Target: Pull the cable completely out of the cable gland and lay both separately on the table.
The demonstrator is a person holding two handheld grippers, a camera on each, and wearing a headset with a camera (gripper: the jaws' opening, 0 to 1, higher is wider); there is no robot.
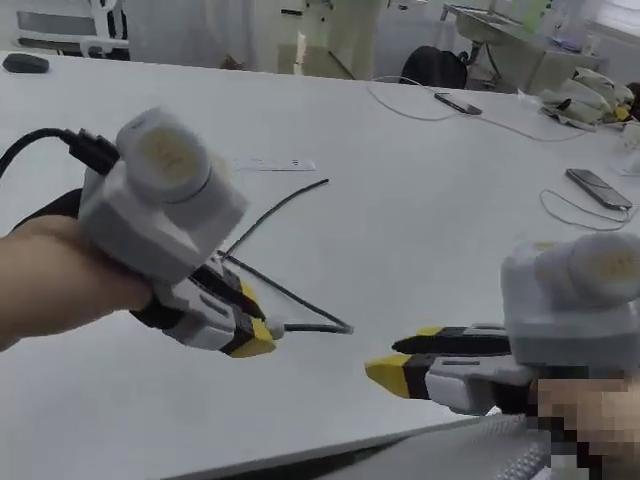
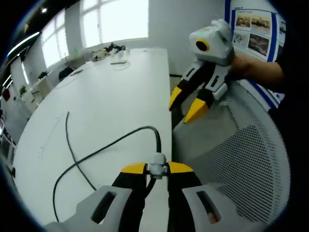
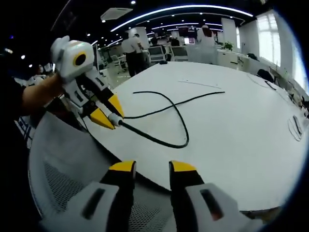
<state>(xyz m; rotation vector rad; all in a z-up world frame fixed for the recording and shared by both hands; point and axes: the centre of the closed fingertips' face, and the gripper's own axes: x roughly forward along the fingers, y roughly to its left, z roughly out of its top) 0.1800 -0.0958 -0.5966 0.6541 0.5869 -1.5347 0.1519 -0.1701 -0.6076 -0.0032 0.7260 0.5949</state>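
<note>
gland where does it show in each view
Head view: gland at the left claw tips, lower left of centre.
Left gripper view: gland bottom centre, clamped between the tips.
Right gripper view: gland left of centre, in that claw.
Shared landmark: cable.

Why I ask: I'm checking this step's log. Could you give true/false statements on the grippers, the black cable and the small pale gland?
The left gripper is shut on the small pale plastic cable gland. True.
The thin black cable is already free of the gland. False: one end sits in it.
The right gripper grips the cable. False: its jaws are open, holding nothing.
Much of the cable lies on the white table. True.
</note>
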